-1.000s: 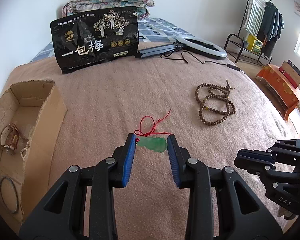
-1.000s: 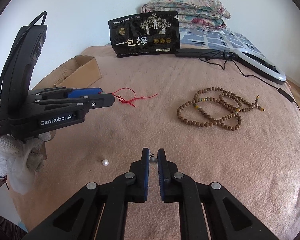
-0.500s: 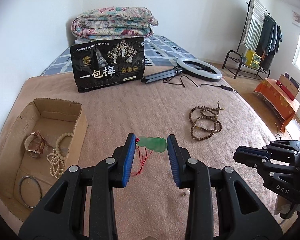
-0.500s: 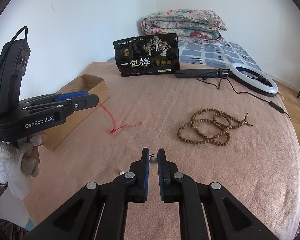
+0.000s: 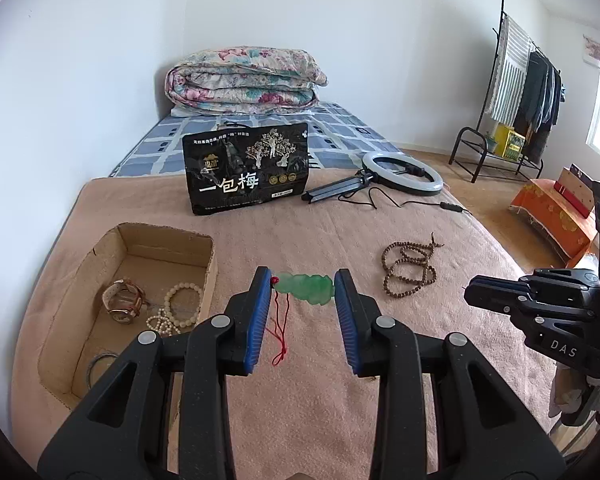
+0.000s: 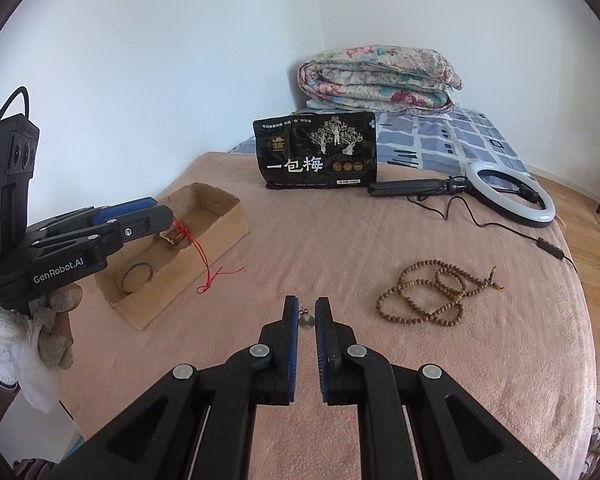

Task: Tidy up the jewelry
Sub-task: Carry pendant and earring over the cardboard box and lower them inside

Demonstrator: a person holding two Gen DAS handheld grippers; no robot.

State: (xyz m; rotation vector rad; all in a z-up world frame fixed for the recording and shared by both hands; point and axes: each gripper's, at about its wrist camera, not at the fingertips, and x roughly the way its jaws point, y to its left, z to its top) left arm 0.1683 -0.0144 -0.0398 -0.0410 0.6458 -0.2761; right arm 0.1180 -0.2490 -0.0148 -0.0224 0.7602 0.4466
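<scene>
My left gripper (image 5: pixel 303 280) is shut on a green jade pendant (image 5: pixel 306 289), held crosswise above the pink blanket. The pendant's red cord (image 5: pixel 281 332) dangles below, its end trailing on the blanket beside the cardboard box (image 5: pixel 210 264). The box holds a watch (image 5: pixel 124 306), pearl bracelets (image 5: pixel 180 304) and a thin bangle (image 5: pixel 100 362). My right gripper (image 6: pixel 307 308) is shut on a small silver earring (image 6: pixel 306 321) in the air. From the right wrist, the left gripper (image 6: pixel 168 216) hangs over the box (image 6: pixel 188 280). A wooden bead necklace (image 6: pixel 432 298) lies to the right.
A black snack bag (image 5: pixel 246 172) stands at the back, with a ring light (image 5: pixel 400 168) and its cable beside it. A folded quilt (image 5: pixel 244 80) lies behind. A gloved hand (image 6: pixel 52 320) holds the left gripper. Off the bed's right side stand a clothes rack (image 5: pixel 520 92) and an orange box (image 5: pixel 556 212).
Both grippers have risen from the blanket. The pendant came up with the left gripper, its cord now dangling, and the box has come into fuller view. The right gripper lifted the earring.
</scene>
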